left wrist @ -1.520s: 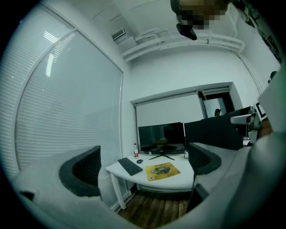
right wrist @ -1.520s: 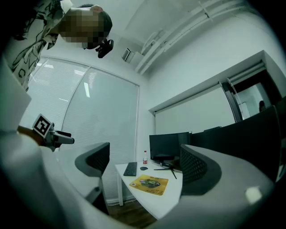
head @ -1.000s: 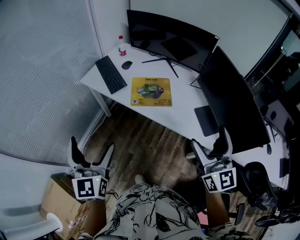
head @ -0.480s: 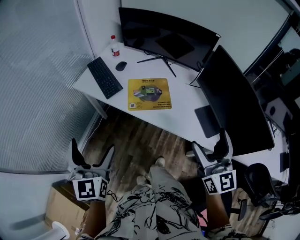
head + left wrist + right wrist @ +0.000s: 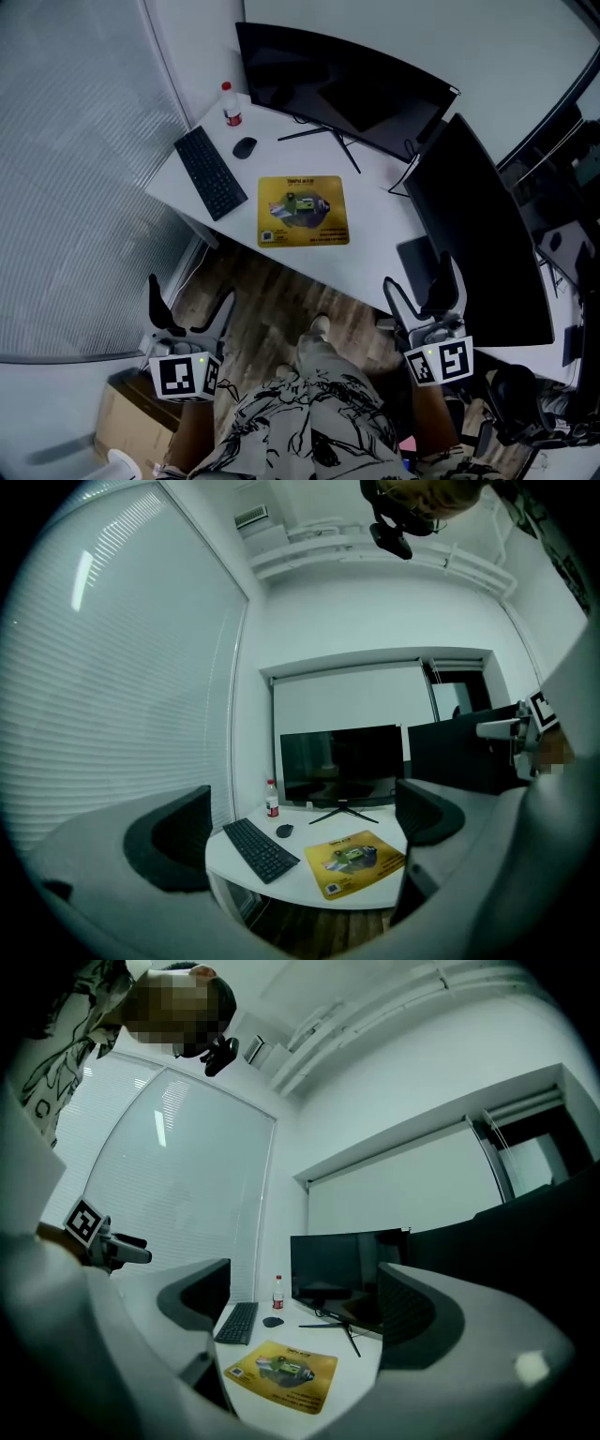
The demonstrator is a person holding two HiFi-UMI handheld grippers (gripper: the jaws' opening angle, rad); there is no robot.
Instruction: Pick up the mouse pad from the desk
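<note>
White corner worktop (image 5: 375, 234) carries a yellow mouse pad (image 5: 303, 211) lying flat near its front edge, between a black keyboard (image 5: 210, 172) and a second monitor (image 5: 478, 225). Left gripper (image 5: 191, 298) and right gripper (image 5: 421, 279) hang well apart from it over the wood floor (image 5: 272, 300), jaws of both spread wide with nothing between them.

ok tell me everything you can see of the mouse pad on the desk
The mouse pad is a thin yellow rectangle with a dark green picture in its middle, print above and a small square code in one corner. It lies flat on the white desk, near the front edge, right of the keyboard and in front of the monitor. Nothing rests on it.
</note>
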